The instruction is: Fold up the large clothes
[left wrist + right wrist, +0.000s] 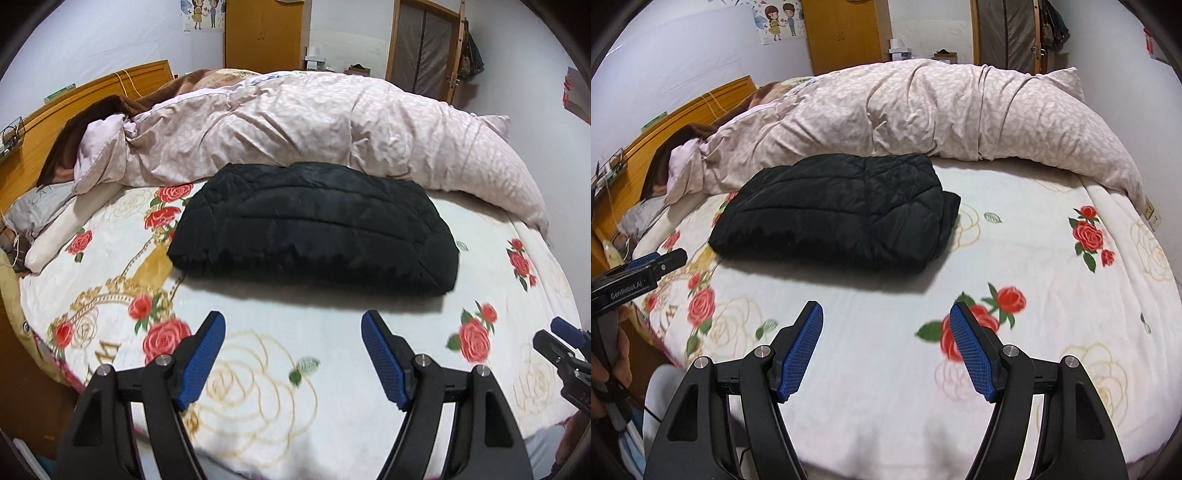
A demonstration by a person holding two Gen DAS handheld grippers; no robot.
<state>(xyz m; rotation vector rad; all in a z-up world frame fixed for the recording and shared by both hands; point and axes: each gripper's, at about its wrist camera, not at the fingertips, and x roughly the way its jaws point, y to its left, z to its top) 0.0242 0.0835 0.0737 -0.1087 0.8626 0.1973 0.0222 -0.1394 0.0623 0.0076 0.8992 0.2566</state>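
Observation:
A black quilted jacket (317, 229) lies folded into a thick rectangle on the floral bedsheet (295, 350), against the rolled quilt behind it. It also shows in the right wrist view (838, 218), up and left of centre. My left gripper (293, 325) is open and empty, a short way in front of the jacket's near edge. My right gripper (886, 317) is open and empty, in front of and to the right of the jacket. The right gripper's tip shows at the left view's right edge (561, 339); the left gripper shows at the right view's left edge (646, 269).
A pink leaf-patterned quilt (332, 125) lies bunched across the far side of the bed. A brown blanket (85, 129) and a white pillow (66, 229) lie at the head, by the wooden headboard (74, 96). A wooden wardrobe (846, 33) and a door stand behind.

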